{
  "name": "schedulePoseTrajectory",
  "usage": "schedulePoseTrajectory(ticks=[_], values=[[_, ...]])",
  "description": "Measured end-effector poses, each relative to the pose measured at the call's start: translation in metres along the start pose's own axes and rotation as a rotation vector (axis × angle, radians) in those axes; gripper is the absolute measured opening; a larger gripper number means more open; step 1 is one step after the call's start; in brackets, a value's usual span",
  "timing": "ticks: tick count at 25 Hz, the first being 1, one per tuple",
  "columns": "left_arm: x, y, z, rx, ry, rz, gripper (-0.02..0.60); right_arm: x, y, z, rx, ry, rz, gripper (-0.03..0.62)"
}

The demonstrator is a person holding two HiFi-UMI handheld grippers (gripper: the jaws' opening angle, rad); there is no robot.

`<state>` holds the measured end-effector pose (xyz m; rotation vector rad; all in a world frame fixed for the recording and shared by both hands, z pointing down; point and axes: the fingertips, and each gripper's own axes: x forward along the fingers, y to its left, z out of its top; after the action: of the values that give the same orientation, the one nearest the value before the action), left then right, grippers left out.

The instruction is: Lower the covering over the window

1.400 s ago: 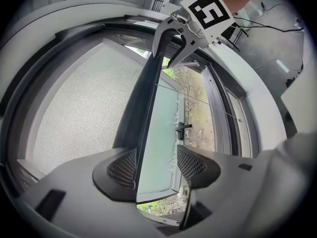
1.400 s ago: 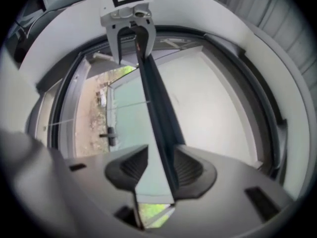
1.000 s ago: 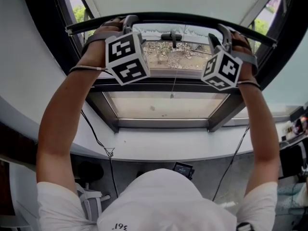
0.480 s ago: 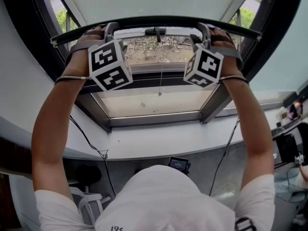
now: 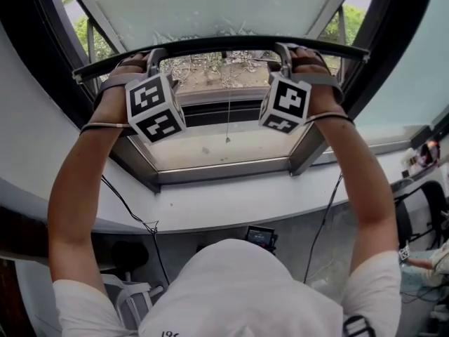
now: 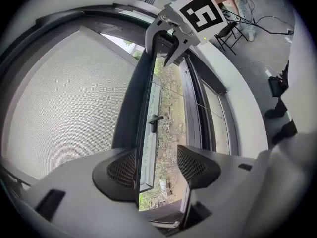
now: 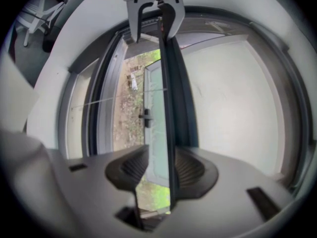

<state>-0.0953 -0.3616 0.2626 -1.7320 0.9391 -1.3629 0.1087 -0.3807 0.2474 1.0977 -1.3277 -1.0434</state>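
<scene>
The covering is a roller shade [image 5: 210, 5] of pale, finely woven mesh; up close I can see its even grid texture. It ends in a long, slim, dark bottom rail [image 5: 224, 44], smooth and matte, which runs straight across the window from one side of the frame to the other. The shade covers only the upper part of the opening. Below the rail the pane is bare, with gravelly ground and green foliage outside. A thin pull cord [image 5: 228, 111] hangs from the middle of the rail with a small bead at its end. The window frame [image 5: 224, 177] is dark metal with square corners, set above a smooth, pale sill [image 5: 245, 206].

My left gripper [image 5: 153, 56] is hooked over the rail near its left end, and my right gripper [image 5: 284, 51] over it right of the middle. Each carries its white cube of black square markers towards me.

The left fingers [image 6: 121, 168] have black, dimpled pads and stand spread. The rail passes between them, hard against one pad and clear of the other. The right fingers [image 7: 190, 168] have ribbed black pads and are spread too. The rail runs between them, close to one pad, with a gap of daylight before the other.

Both forearms reach up and forward, nearly straight, with the wrists level with each other at the rail.
</scene>
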Motion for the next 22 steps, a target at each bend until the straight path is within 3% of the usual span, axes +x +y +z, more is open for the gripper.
schedulePoseTrajectory(ticks=[16, 22], values=[[0.013, -0.033, -0.007, -0.014, 0.017, -0.069, 0.256, 0.006, 0.038, -0.001, -0.003, 0.018, 0.069, 0.161], [0.028, -0.070, -0.014, -0.014, 0.032, -0.130, 0.256, 0.010, 0.078, -0.002, -0.005, 0.018, 0.147, 0.160]])
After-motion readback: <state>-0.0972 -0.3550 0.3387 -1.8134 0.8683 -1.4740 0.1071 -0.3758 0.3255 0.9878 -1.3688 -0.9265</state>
